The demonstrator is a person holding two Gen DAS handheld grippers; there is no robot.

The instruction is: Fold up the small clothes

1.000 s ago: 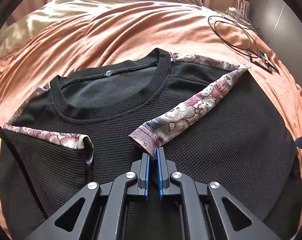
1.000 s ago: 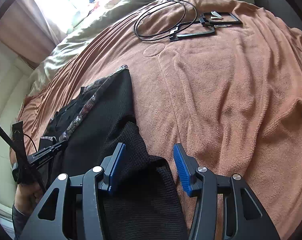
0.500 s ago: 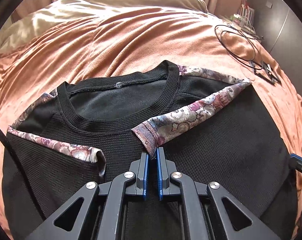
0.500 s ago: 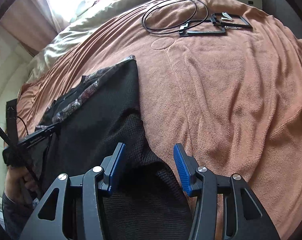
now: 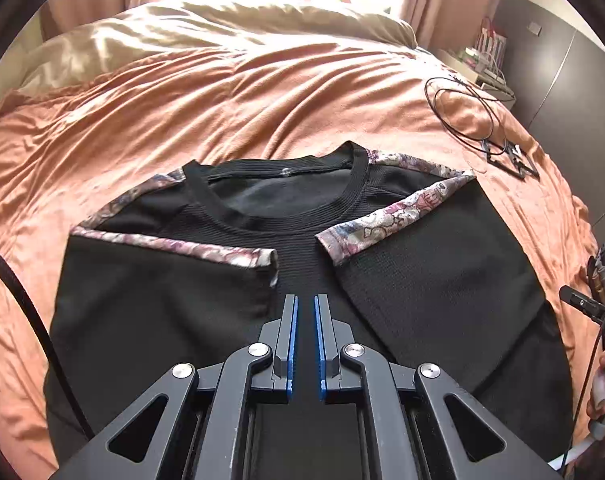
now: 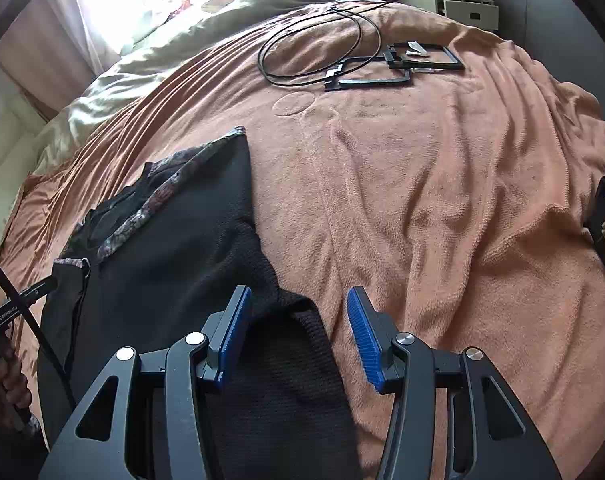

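Observation:
A black knit shirt [image 5: 422, 300] lies face up on the orange blanket [image 5: 262, 100]. Both floral-trimmed sleeves are folded inward over the chest: one sleeve [image 5: 390, 216] on the right, the other [image 5: 174, 244] on the left. My left gripper [image 5: 305, 300] hovers over the shirt's middle, shut, with nothing between its blue pads and clear of the right sleeve's cuff. My right gripper [image 6: 298, 300] stands open above the shirt's right edge [image 6: 174, 248]. Black fabric lies under the gap, and the pads do not press on it.
A looped black cable [image 6: 314, 52] and flat black frames [image 6: 382, 72] lie on the far side of the blanket [image 6: 442, 200]. A beige duvet [image 5: 222, 28] is bunched at the head of the bed. A hand grips the left gripper's handle [image 6: 18, 304].
The floral cuff that sat at my left gripper's fingertips now lies free on the chest. The left gripper has drawn back and up. The right gripper has hardly moved.

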